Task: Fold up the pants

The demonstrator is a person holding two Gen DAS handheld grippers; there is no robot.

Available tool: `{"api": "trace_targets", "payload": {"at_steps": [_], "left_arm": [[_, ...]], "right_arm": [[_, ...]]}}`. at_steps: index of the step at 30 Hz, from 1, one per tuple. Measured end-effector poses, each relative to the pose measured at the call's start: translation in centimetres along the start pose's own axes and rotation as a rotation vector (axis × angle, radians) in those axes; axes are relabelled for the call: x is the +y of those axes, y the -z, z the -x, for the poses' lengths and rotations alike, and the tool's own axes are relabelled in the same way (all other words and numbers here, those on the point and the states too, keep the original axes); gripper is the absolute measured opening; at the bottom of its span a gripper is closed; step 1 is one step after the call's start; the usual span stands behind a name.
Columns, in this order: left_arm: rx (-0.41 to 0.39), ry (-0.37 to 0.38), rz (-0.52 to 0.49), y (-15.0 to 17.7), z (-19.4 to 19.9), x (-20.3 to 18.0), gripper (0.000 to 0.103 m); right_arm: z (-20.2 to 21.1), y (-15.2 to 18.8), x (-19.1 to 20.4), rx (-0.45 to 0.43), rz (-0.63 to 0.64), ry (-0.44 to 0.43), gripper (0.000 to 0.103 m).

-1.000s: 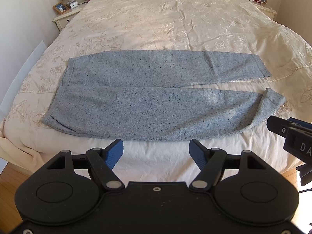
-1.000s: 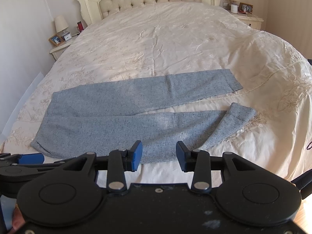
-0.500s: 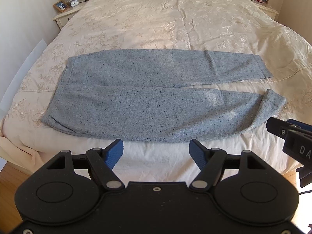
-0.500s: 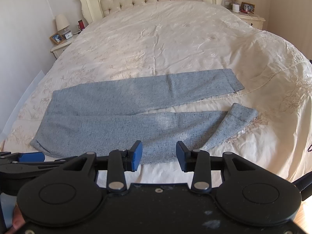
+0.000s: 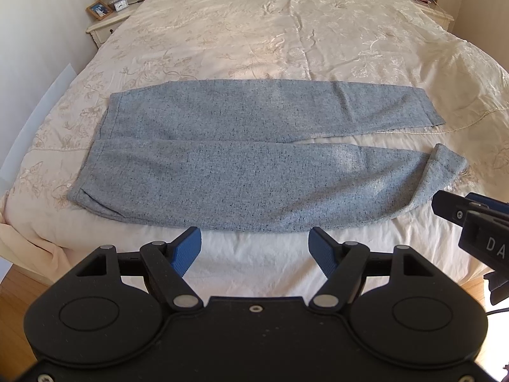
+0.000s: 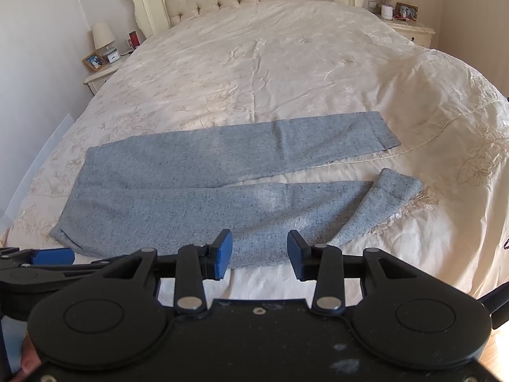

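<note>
Across the embroidered cream bed (image 5: 286, 31), speckled grey knit pants (image 5: 241, 172) lay flat, one hem turned back at 3 o'clock. Left hand-held gripper (image 5: 255, 246) and right hand-held gripper (image 6: 259, 256) hovered empty, jaws apart.

My left gripper (image 5: 255, 245) tilted down, jaws wide apart, empty, my right gripper (image 6: 259, 256) alongside, jaws parted, nothing held

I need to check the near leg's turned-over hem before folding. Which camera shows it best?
The right wrist view: the folded-over hem lies well inside the picture, unobstructed. In the left wrist view the hem sits near the right edge, just above the right gripper.
</note>
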State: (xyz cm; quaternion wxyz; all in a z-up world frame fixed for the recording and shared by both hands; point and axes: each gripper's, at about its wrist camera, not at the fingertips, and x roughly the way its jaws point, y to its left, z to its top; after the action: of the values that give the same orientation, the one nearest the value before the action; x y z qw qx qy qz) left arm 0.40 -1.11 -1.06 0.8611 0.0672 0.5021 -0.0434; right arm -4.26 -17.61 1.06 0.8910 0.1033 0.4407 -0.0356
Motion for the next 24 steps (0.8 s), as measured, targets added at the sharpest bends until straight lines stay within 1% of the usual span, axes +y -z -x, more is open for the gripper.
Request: {"api": "trace_targets", "payload": {"at_steps": [13,16,20,24], "left_arm": [[0.002,0.000,0.001,0.0,0.1,-0.1,0.074],[0.007,-0.002,0.005,0.0,0.0,-0.1,0.074],[0.021,-0.008,0.015,0.3,-0.2,0.4,0.074],[0.058,-0.021,0.016,0.3,-1.0,1.4,0.074]], "right_arm": [[0.1,-0.2,0.2,0.005,0.004,-0.001,0.041],[-0.1,-0.2,0.3,0.018,0.013,0.000,0.041],[-0.9,-0.3,1.3,0.068,0.083,0.003,0.041],[-1.7,-0.1,2.7,0.102,0.161,-0.011,0.041]]}}
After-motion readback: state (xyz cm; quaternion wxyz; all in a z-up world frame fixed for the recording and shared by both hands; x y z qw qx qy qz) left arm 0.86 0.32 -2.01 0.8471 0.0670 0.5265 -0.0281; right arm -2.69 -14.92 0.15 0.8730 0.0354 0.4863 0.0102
